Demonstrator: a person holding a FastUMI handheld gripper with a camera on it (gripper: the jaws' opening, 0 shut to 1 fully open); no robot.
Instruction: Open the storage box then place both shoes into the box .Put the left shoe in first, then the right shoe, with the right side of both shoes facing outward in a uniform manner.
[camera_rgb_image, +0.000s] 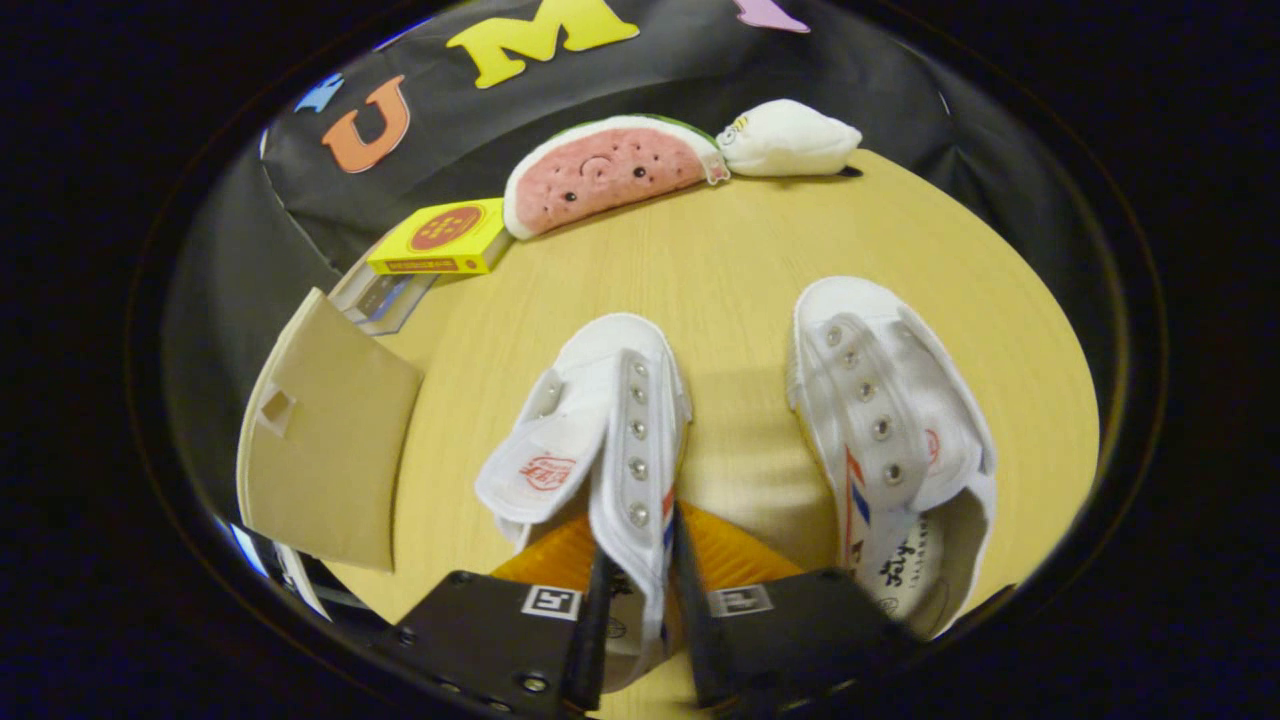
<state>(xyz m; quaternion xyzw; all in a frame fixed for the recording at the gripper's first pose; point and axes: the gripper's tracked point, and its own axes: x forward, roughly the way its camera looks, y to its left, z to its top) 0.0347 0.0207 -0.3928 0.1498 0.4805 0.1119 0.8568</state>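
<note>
1. Gripper view: the gripper (640, 590) sits at the bottom centre of the frame, its two fingers pinching the eyelet side wall of a white canvas shoe (600, 440) that points up the frame.
2. A second white canvas shoe (890, 440) lies at the lower right of the frame, apart from the first, its opening toward the bottom edge.
3. At the left of the frame stands the storage box's beige lid flap (320, 460), swung up, with a small square cutout near its top.
4. The surface is a light wooden table (740, 260) with a rounded far edge.
5. At the upper centre of the frame a watermelon-slice plush (600, 175) and a white plush (790, 140) rest at the table's far edge, touching each other.
6. A yellow carton (445, 238) lies at the upper left of the frame on a clear case (385, 298).
7. Black cloth (640, 85) closes the booth behind the table.
</note>
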